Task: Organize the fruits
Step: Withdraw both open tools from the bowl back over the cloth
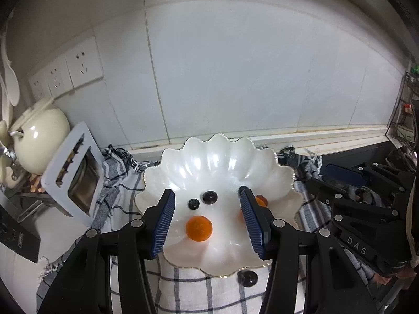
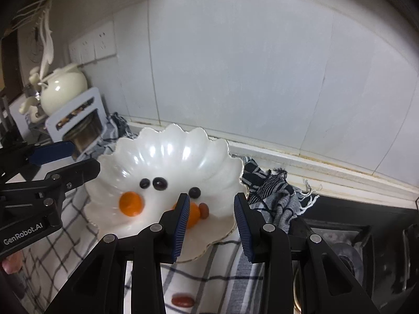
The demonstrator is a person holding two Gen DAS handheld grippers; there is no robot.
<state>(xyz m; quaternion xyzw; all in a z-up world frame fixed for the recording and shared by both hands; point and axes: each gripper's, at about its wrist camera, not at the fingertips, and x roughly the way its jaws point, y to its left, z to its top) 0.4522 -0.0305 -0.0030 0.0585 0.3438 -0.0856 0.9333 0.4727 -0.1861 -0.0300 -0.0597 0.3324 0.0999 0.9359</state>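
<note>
A white scalloped bowl [image 1: 217,154] [image 2: 167,144] sits on a checked cloth. In it lie an orange fruit [image 1: 199,228] [image 2: 131,204], a second orange fruit [image 2: 194,214] partly behind my right finger, several dark grapes [image 1: 210,197] [image 2: 160,183] and a small red-brown fruit [image 2: 204,210]. My left gripper [image 1: 208,204] is open and empty over the bowl. My right gripper [image 2: 211,206] is open and empty over the bowl's right side. A dark grape [image 1: 247,278] lies on the cloth in front of the bowl. A red date [image 2: 182,301] lies on the cloth too.
A white toaster [image 1: 76,172] [image 2: 78,120] and a cream pot [image 1: 39,136] [image 2: 64,89] stand at the left. The tiled wall with sockets [image 1: 83,65] is behind. A gas stove [image 2: 353,248] is at the right. A wire rack [image 1: 403,110] stands far right.
</note>
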